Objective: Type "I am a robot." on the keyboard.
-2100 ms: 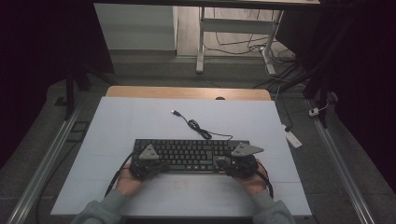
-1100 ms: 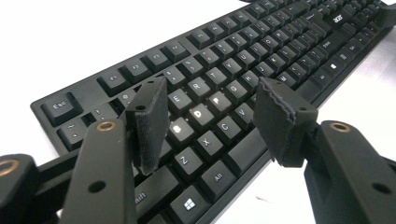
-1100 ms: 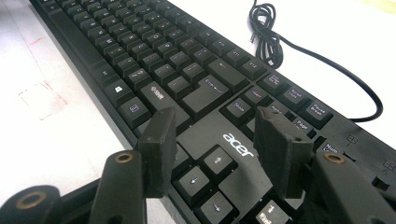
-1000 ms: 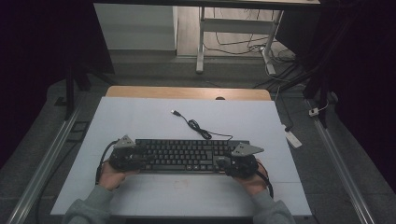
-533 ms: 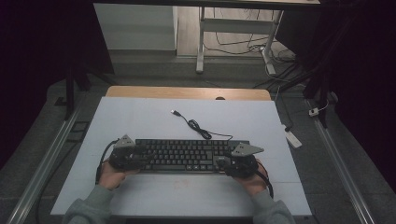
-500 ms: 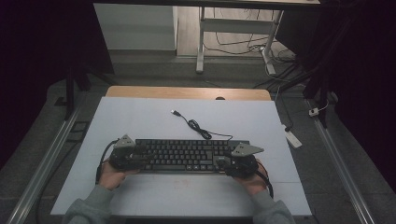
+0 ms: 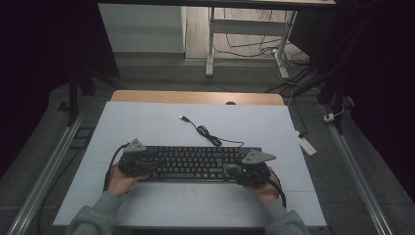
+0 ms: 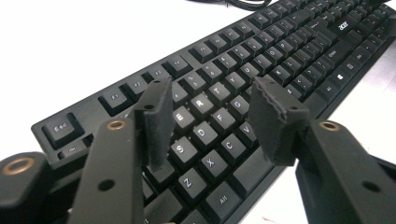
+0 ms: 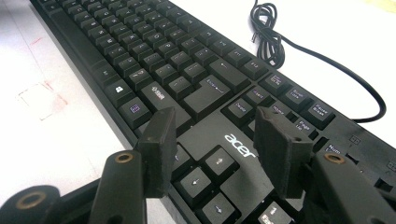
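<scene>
**Both grippers poised over the ends of a black keyboard**

At the left of the high view, the left gripper (image 7: pixel 138 164) sits over the left end of the keyboard (image 7: pixel 193 163), held by the person's left hand (image 7: pixel 119 180), whose grey sleeve enters from the bottom edge. In the left gripper view its jaws stand apart above the letter keys, with the keys around D and X showing in the gap between the pads (image 8: pixel 156 122); they have just been closing a little, yet the pads press on nothing and the gripper is open.

The keyboard lies lengthwise across the near half of the white table (image 7: pixel 147 122), its long edge parallel to the person. From its far edge a black cable (image 7: pixel 205 133) runs in a small coil toward the middle of the table and ends in a plug lying free.

At the right, the right gripper (image 7: pixel 247 171) rests over the keyboard's right end, held by the right hand (image 7: pixel 266 188). In the right gripper view its jaws are spread above the arrow keys (image 9: pixel 205 175) and the printed brand name, gripping nothing
</scene>
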Demonstrator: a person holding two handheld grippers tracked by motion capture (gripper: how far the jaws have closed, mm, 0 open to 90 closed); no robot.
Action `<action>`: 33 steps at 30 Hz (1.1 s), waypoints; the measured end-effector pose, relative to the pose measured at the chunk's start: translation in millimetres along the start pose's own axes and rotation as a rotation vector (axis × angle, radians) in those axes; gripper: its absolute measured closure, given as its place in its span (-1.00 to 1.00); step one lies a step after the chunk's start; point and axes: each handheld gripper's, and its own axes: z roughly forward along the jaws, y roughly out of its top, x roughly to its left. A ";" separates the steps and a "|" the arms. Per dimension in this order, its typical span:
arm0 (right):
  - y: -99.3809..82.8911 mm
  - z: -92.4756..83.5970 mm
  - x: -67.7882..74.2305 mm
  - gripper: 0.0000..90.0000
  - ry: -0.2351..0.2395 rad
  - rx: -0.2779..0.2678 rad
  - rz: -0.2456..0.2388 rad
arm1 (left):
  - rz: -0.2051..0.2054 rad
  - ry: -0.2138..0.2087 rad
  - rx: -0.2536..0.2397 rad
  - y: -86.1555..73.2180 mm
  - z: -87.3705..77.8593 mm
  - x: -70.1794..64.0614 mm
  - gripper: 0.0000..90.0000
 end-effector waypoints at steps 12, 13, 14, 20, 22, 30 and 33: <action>0.1 0.1 0.0 0.10 0.000 -0.002 -0.001 | 0.034 -0.003 0.023 8.5 16.7 -0.9 0.73; 0.1 0.0 0.0 0.10 0.000 -0.002 0.000 | 0.040 0.000 0.026 9.3 18.1 -1.3 0.79; 0.1 0.0 0.0 0.10 0.000 -0.002 0.000 | 0.042 0.001 0.028 9.9 19.7 -1.7 0.86; 0.1 0.1 -0.1 0.10 -0.001 -0.001 -0.001 | 0.054 0.008 0.048 13.1 30.3 -2.7 0.97; 0.0 0.0 -0.2 0.10 -0.001 -0.001 -0.001 | 0.054 0.011 0.057 13.0 33.5 -2.3 0.97; -0.1 0.1 -0.3 0.10 -0.002 -0.001 -0.002 | 0.053 0.024 0.084 11.2 38.7 -1.7 0.97; -0.1 0.3 -0.1 0.10 0.003 -0.002 -0.002 | 0.058 0.032 0.097 10.4 40.6 -1.9 0.97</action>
